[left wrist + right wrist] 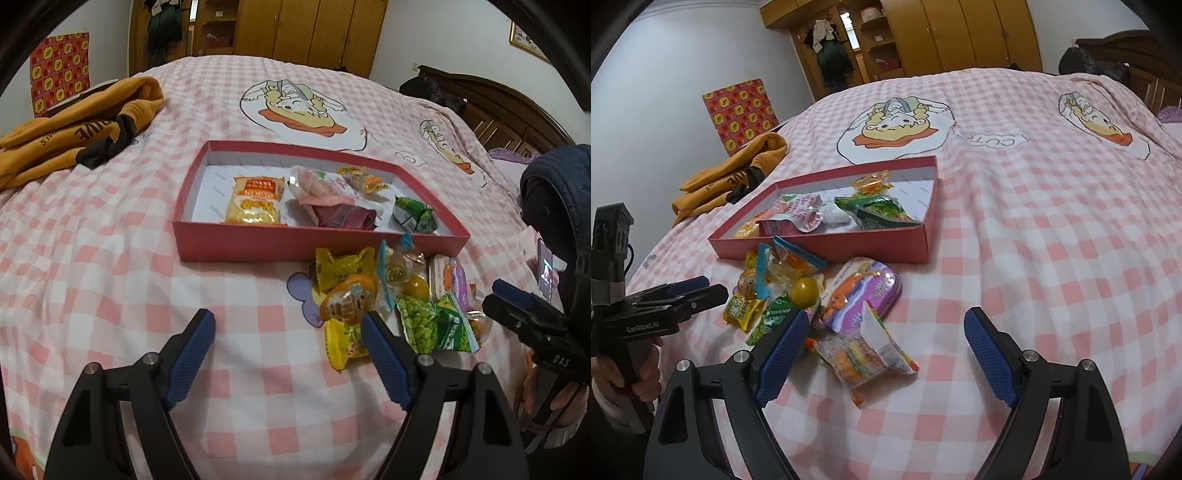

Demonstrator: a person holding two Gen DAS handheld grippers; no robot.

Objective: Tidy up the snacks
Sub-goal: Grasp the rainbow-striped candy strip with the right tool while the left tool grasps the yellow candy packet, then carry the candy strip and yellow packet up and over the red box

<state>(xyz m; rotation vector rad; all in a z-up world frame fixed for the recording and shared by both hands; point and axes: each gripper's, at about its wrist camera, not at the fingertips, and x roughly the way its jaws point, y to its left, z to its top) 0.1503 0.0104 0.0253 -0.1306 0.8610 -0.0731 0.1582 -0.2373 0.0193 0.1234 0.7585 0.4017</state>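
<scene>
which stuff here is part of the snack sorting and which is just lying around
Part of the job:
- red box with some snacks already inside
- loose snack pile on the bed in front of the box
- left tongs and right tongs, both open

Just lying about:
- orange hoodie
- patterned red box by the wall
- wardrobe

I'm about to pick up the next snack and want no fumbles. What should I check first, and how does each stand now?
1. Left gripper open, empty: ok.
2. Right gripper open, empty: ok.
3. Red box has free space at its left end: ok.
4. Loose pile beside the box, within reach: ok.
5. Snacks in the pile overlap, so a single clean grasp: not ok.
6. Round yellow candy may roll: cannot tell.
</scene>
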